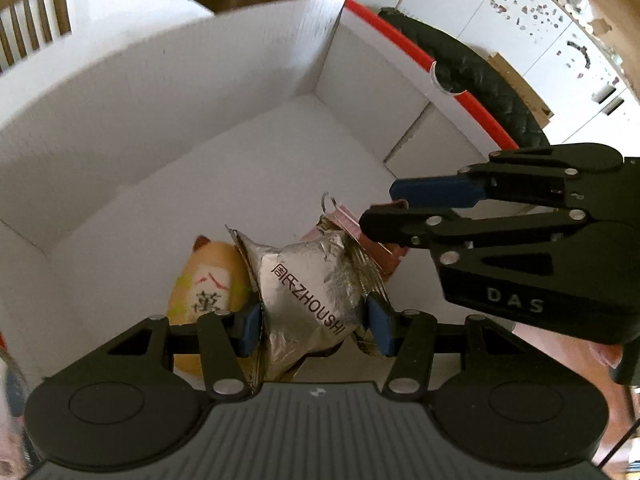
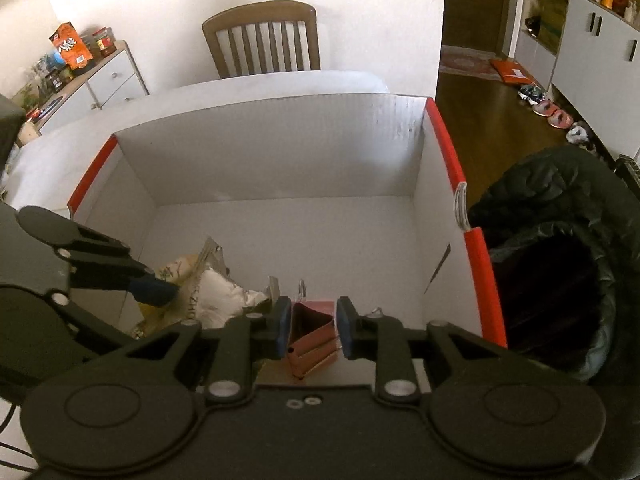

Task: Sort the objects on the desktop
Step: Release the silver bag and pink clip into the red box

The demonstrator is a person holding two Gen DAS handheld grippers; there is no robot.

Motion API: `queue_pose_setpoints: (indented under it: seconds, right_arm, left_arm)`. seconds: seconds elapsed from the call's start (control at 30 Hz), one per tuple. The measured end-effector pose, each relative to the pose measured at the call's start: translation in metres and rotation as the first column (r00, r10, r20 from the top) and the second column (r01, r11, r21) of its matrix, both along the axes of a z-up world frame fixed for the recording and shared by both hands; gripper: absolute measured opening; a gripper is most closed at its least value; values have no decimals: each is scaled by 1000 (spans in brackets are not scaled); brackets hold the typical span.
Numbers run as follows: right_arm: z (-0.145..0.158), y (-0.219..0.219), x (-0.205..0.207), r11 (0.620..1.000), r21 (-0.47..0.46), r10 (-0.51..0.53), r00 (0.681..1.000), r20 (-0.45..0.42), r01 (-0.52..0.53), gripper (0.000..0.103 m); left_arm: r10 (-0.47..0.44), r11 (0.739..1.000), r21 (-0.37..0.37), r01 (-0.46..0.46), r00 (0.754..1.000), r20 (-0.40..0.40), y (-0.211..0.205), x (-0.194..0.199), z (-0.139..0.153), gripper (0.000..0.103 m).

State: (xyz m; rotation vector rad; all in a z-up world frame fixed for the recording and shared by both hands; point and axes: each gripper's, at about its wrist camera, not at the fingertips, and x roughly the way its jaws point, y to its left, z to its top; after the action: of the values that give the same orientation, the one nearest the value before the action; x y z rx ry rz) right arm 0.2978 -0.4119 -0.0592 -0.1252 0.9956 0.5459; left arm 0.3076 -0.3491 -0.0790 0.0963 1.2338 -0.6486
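My left gripper (image 1: pixel 313 330) is shut on a silver foil snack packet (image 1: pixel 308 292) marked ZHOUSHI, held inside a white cardboard box (image 1: pixel 160 92) with red edges. A yellow plush toy (image 1: pixel 204 284) lies on the box floor just left of the packet. My right gripper (image 2: pixel 311 330) is shut on a pink binder clip (image 2: pixel 312 340), also inside the box (image 2: pixel 280 144), to the right of the packet (image 2: pixel 216 304). The right gripper also shows in the left wrist view (image 1: pixel 384 208), with the clip (image 1: pixel 348 220) partly hidden behind it.
A bin lined with a black bag (image 2: pixel 560 288) stands right of the box. A wooden chair (image 2: pixel 262 38) stands behind the white table (image 2: pixel 48 152). A sideboard with snacks and jars (image 2: pixel 72 56) is at the far left.
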Motion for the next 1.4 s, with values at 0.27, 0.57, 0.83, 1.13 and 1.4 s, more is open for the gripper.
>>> queue_pose_setpoints:
  seconds: [0.27, 0.57, 0.83, 1.13, 1.4]
  right_arm:
    - [6, -11, 3, 999, 39, -25, 1000, -14, 26, 34]
    - [23, -16, -7, 996, 89, -7, 1000, -9, 8, 35]
    - [38, -16, -21, 994, 112, 0, 1000, 21, -2, 52]
    - [51, -16, -40, 991, 136, 15, 999, 51, -22, 64]
    - [61, -10, -60, 989, 143, 33, 997, 77, -44, 65]
  left_arm:
    - [31, 999, -25, -32, 999, -26, 8, -1, 2, 57]
    - [123, 988, -93, -122, 992, 3, 37, -17, 22, 67]
    - [166, 979, -142, -149, 980, 114, 55, -42, 52, 67]
    - [182, 980, -130, -153, 948, 260, 61, -76, 78, 67]
    - [180, 982, -123, -146, 926, 331, 71, -104, 87, 69]
